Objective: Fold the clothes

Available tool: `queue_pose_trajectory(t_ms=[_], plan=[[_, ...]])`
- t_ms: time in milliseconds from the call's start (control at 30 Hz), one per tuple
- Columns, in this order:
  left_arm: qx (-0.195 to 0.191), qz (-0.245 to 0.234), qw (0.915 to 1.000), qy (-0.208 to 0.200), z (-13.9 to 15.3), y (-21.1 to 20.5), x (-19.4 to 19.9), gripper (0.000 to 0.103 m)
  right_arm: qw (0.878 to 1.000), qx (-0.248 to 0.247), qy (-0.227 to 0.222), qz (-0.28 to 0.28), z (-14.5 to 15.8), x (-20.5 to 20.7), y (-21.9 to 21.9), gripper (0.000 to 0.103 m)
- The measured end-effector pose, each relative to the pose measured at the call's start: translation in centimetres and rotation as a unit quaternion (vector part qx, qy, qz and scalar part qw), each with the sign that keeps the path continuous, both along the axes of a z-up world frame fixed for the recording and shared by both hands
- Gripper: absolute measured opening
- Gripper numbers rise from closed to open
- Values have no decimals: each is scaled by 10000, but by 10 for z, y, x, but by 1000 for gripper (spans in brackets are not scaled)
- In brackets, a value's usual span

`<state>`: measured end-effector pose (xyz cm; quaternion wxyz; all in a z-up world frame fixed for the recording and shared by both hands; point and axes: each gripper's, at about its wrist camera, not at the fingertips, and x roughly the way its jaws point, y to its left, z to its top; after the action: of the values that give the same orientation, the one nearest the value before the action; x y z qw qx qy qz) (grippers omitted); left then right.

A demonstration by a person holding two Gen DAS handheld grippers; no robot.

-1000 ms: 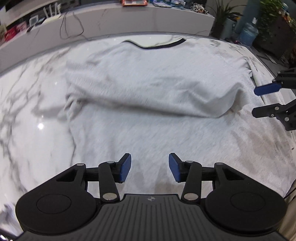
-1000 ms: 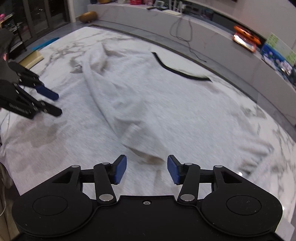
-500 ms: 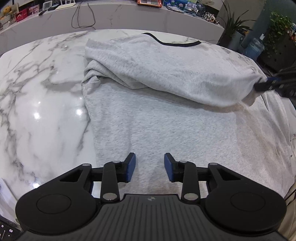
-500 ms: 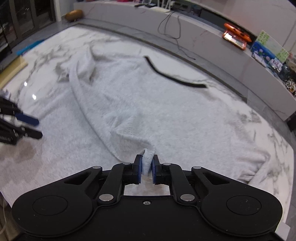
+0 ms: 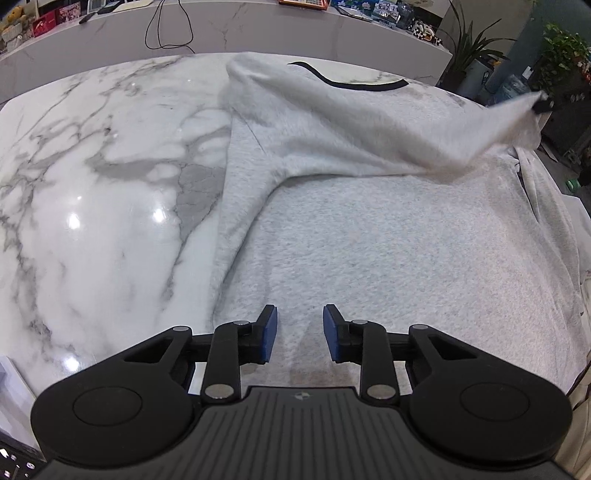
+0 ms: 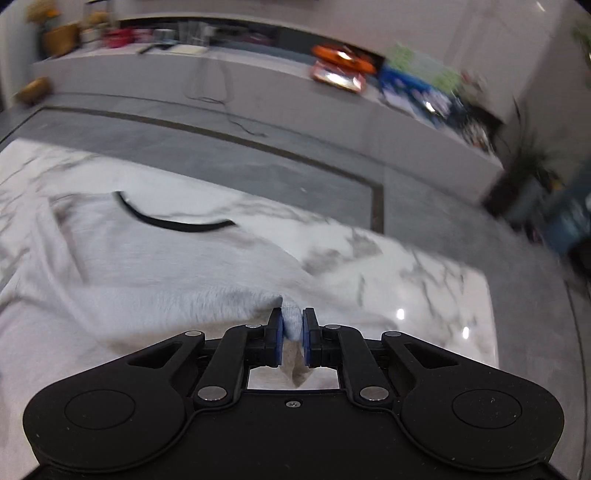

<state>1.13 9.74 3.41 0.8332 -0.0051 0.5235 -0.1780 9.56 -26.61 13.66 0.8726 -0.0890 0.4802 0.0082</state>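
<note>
1 grey sweatshirt (image 5: 388,251) lies spread on a white marble table (image 5: 96,206) with grey veins and bright reflections of lamps. The sweatshirt covers the side of the table away from these reflections, and its black collar (image 5: 354,83) is at the far edge of the garment. Behind the table stands a long pale counter (image 5: 258,29) with a black cable (image 5: 166,33), boxes and small items on it; green plants (image 5: 561,48) are at the end of the counter.

The right gripper (image 6: 292,338) is clenched on the end of a sleeve (image 6: 177,302), a tuft of grey cloth is pressed between its blue pads (image 6: 306,343). This sleeve is lifted and stretched across the body of the sweatshirt. The left gripper (image 5: 300,338) hovers over the near hem of the sweatshirt; its jaws have just been closing, but a gap stays between them and no cloth is inside.

In the right wrist view the counter and the room are blurred, so the items there cannot be named. In the left wrist view the right gripper is almost cut off at the edge, only a dark tip (image 5: 541,105) shows.
</note>
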Motion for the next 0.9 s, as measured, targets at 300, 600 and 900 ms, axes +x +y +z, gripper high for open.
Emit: queue_pose_trajectory(t_ms=[300, 600, 900], plan=[[357, 31, 9956, -862, 12, -19, 44, 27, 9995, 138, 279, 93, -31, 8, -2, 8], [1392, -611, 9815, -1164, -6, -61, 61, 36, 9986, 213, 190, 434, -24, 6, -1, 8], [760, 214, 9905, -1123, 7, -29, 71, 7, 9974, 398, -26, 605, -1, 4, 7, 8]])
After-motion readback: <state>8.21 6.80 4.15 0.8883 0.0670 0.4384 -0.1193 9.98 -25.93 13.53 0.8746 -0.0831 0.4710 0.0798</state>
